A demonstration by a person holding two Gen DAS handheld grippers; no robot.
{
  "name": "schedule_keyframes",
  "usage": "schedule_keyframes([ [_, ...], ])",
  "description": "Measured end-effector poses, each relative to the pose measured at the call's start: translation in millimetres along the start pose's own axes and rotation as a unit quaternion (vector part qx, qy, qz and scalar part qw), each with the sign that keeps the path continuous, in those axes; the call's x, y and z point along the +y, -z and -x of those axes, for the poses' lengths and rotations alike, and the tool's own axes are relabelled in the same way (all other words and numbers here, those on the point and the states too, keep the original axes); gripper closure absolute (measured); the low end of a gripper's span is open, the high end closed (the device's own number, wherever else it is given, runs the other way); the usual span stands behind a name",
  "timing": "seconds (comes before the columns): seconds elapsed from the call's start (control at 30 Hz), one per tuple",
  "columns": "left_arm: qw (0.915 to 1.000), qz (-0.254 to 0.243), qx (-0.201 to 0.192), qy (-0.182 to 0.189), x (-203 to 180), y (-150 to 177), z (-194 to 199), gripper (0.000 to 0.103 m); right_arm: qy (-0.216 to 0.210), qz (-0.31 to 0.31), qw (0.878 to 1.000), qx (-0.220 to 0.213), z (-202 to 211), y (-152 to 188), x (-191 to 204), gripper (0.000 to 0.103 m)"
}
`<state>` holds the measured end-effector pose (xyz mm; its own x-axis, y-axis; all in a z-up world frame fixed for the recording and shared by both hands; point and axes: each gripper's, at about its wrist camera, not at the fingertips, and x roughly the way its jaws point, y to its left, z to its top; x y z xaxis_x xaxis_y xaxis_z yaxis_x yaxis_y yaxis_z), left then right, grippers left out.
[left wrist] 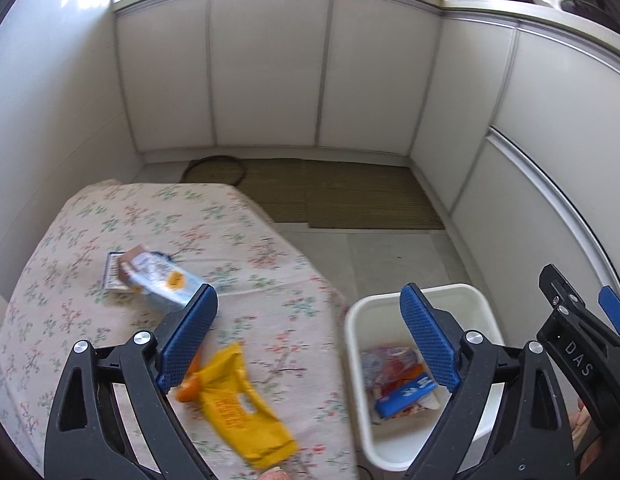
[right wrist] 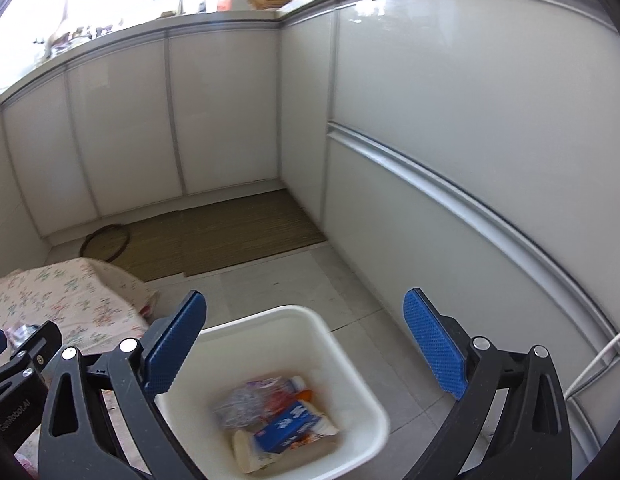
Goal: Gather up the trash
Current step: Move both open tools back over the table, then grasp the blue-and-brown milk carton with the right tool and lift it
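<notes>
A crumpled yellow plastic wrapper with an orange scrap at its upper end (left wrist: 240, 404) lies flat on the floral-print cloth-covered table (left wrist: 70, 248), near the table's near edge and close to its right-hand edge. Farther in, toward the middle of the cloth, sits a pale blue and silver foil snack pouch on a small printed card (left wrist: 158, 276). Both look light, thin and limp, likely to slide on the cloth; the wrapper's raised, creased upper end seems the best place to pinch. The white square plastic bin (left wrist: 426, 300) stands on the floor just beside the table's right edge and already holds a blue carton, clear film and red-orange wrappers. The left gripper (left wrist: 310, 340) hangs above the table edge, jaws spread wide with nothing between the pads. The right gripper (right wrist: 306, 348) hovers over the bin, likewise wide and empty
</notes>
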<state>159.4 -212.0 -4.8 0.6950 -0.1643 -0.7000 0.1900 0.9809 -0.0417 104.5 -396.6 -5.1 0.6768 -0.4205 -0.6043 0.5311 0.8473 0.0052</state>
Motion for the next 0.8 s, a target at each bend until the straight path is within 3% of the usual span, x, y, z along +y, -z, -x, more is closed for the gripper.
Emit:
schedule_keyframes([
  [0.53,0.9942,0.076,0.019,-0.073,124.6,12.3,-0.2,0.014,-0.082,0.118,0.990,0.002,13.5,21.1,138.1,0.007],
  [0.8,0.9859,0.122,0.047,-0.104,201.9,32.9,-8.1,0.014,-0.153,0.204,0.967,0.025,13.2,43.1,214.0,0.007],
])
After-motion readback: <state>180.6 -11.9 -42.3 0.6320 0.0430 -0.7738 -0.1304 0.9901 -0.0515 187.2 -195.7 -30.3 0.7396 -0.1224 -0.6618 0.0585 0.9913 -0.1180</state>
